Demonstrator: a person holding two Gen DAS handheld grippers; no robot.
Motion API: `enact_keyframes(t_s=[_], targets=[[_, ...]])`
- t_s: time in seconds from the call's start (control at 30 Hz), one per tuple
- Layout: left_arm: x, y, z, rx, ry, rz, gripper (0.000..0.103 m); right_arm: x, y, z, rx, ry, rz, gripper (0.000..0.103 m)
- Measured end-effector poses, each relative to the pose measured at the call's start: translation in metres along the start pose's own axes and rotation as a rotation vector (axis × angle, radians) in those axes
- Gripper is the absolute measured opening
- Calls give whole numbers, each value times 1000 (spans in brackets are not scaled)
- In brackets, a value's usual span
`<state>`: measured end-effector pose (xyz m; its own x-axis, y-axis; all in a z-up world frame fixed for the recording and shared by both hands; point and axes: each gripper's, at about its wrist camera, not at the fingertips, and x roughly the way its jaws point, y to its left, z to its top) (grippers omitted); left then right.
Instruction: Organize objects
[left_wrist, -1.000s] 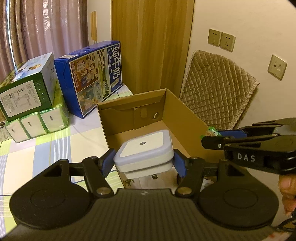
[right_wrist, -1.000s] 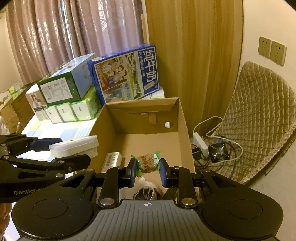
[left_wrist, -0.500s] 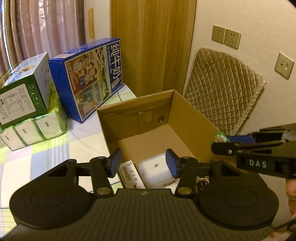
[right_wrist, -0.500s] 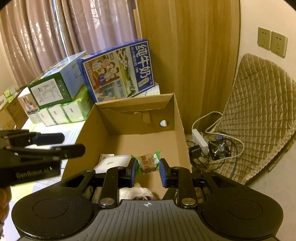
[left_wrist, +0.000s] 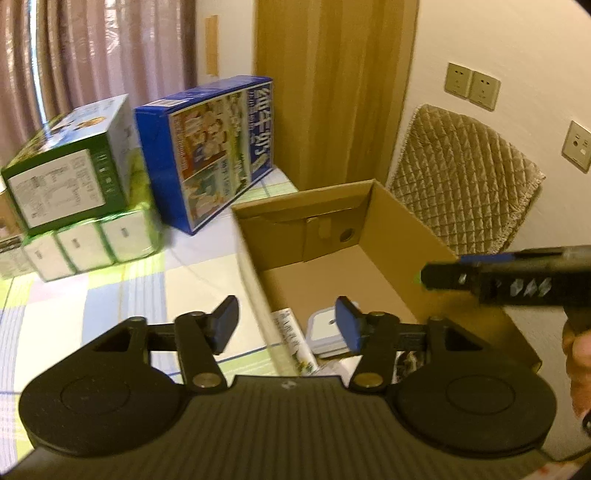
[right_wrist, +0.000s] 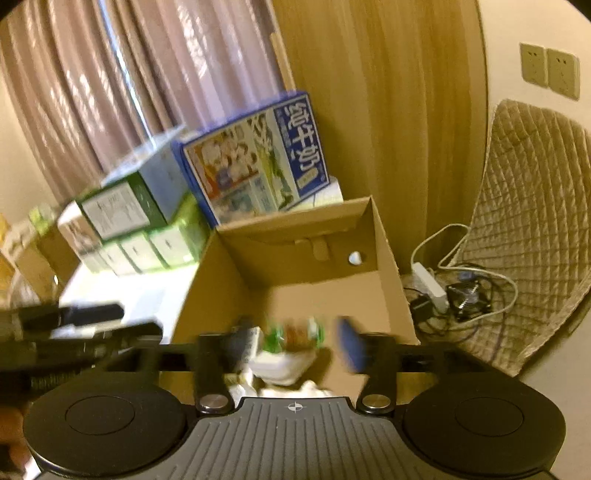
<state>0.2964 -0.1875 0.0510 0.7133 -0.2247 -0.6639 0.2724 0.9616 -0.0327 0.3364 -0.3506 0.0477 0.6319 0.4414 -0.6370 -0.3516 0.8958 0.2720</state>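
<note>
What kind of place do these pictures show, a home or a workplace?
Most likely a room in a home. Pink curtains hang behind a table with a checked cloth, retail cartons such as a blue milk box stand on it, and a quilted cushion leans on the wall.
</note>
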Motion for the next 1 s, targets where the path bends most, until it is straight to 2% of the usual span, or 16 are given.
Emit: enact_keyframes(t_s=[0.07,0.3,0.47,0.6,0.67,0.83,1.0], targets=[[-6,8,-7,-25,0,11,66,-3,-1,2,13,-9,8,70],[-32,24,-32,-96,3,17,75,-26,-3,-2,42,-28,7,71],[-63,22,-52,-123,-15,17,93,-59,2,-16,50,-40,5,81],[-89,16,-68,-135,-20,22,101,-91,7,-33,46,-54,-1,88],[-103,11,-78,-134,-25,24,102,-106,10,-45,44,-53,-16,94],[-131,-5,-105,-157,-4,8,102,-140,25,-78,15,-52,-56,101],[-154,-18,-129,-165,32,40,102,-163,39,-112,-13,-10,-89,101]])
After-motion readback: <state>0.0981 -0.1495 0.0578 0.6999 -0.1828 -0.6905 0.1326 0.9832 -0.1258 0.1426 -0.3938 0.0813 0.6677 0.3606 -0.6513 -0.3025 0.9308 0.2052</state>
